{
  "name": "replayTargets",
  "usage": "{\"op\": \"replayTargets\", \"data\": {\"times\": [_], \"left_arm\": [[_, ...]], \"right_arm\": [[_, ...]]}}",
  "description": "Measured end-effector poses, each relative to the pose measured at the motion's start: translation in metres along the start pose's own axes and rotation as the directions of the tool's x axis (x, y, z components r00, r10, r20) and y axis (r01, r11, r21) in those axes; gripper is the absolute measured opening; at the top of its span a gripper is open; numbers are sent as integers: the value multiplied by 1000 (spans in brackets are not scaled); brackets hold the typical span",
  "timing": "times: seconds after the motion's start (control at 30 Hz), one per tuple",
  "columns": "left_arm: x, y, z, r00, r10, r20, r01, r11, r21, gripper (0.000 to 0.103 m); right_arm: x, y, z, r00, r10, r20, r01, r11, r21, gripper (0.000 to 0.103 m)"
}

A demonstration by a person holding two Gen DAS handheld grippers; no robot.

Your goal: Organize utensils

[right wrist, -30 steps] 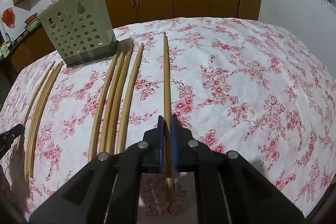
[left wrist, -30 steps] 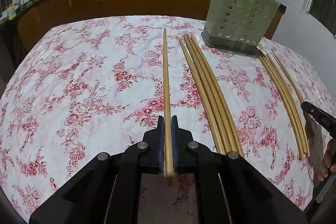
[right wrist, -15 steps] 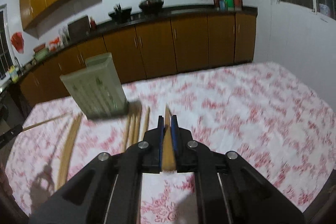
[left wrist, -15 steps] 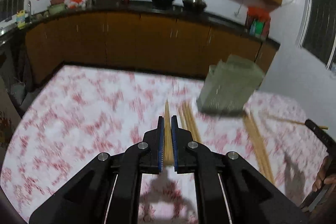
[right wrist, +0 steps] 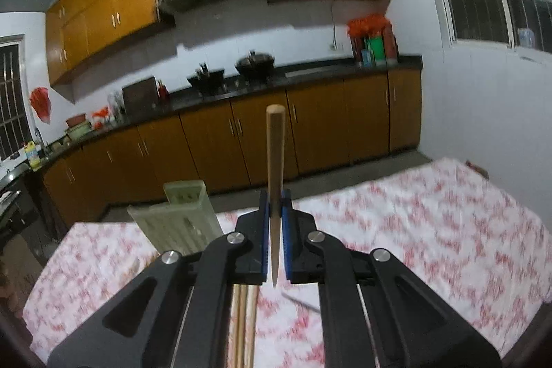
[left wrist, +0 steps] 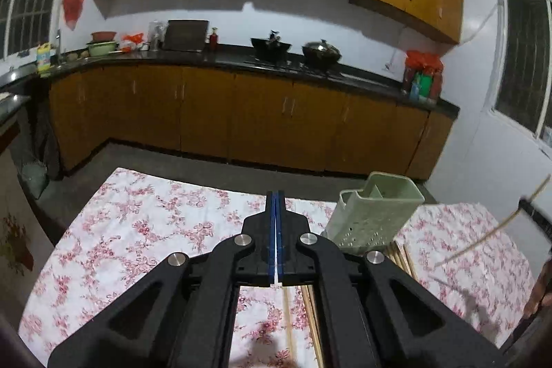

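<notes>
two grippers over the table [left wrist: 145, 230] — right gripper [right wrist: 275, 206] jaws clamp one chopstick [right wrist: 275, 161]; left gripper [left wrist: 275, 206] jaws just closed, empty — holder [left wrist: 372, 216] at 2 o'clock.

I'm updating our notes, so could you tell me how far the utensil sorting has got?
Done: nothing visibly; the green holder looks empty. In hand: the right gripper clamps one chopstick; the left gripper has just closed, fingers empty. Left: that chopstick and the loose chopsticks on the tablecloth still need slotting in.

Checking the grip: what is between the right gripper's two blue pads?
A wooden chopstick, clamped by the right gripper and sticking out forward; the right wrist view shows it.
</notes>
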State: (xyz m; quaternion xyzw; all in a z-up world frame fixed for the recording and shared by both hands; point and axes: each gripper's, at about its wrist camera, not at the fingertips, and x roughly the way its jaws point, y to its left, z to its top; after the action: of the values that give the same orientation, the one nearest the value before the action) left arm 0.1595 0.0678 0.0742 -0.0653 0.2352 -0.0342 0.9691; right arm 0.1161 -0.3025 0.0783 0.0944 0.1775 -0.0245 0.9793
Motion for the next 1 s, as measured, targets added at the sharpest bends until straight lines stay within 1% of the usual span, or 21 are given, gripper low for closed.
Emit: {"op": "replayTargets", "data": {"times": [0.07, 0.13, 0.2, 0.27, 0.33, 0.47, 0.57, 0.9, 0.97, 1.0], "left_arm": [[5, -3, -11, 999, -10, -34, 11, 1000, 28, 1], [13, -5, -33, 995, -19, -95, 23, 999, 49, 1], [21, -4, -51, 987, -47, -152, 51, 998, 24, 1], [31, -5, -74, 972, -79, -223, 79, 997, -9, 1], [37, -10, -91, 959, -91, -267, 89, 996, -21, 1], [48, -23, -124, 928, -126, -351, 116, 992, -48, 1], [51, -29, -135, 917, -139, -375, 129, 990, -50, 1], [58, -42, -153, 894, -125, -431, 130, 991, -17, 1], [59, -44, -157, 890, -109, -443, 119, 993, -5, 1], [59, -44, -158, 894, -94, -438, 107, 994, 6, 1]], "right_arm": [[-2, 2, 2, 1000, 6, 6, -6, 1000, -7, 8], [-3, 2, 0, 1000, 13, -1, -13, 1000, -2, 8], [-4, 2, -3, 1000, 20, -8, -20, 1000, 5, 8], [-6, 3, -6, 1000, 27, -13, -27, 1000, 3, 8], [-7, 6, -6, 999, 29, -13, -29, 1000, -5, 8], [-9, 7, -7, 999, 32, -15, -32, 999, -4, 8], [-9, 4, -10, 999, 28, -21, -28, 1000, 2, 8], [-8, 2, -14, 999, 27, -29, -26, 1000, 9, 8], [-8, 1, -15, 999, 25, -32, -25, 1000, 10, 8], [-8, 1, -16, 999, 25, -33, -24, 1000, 10, 8]]}}
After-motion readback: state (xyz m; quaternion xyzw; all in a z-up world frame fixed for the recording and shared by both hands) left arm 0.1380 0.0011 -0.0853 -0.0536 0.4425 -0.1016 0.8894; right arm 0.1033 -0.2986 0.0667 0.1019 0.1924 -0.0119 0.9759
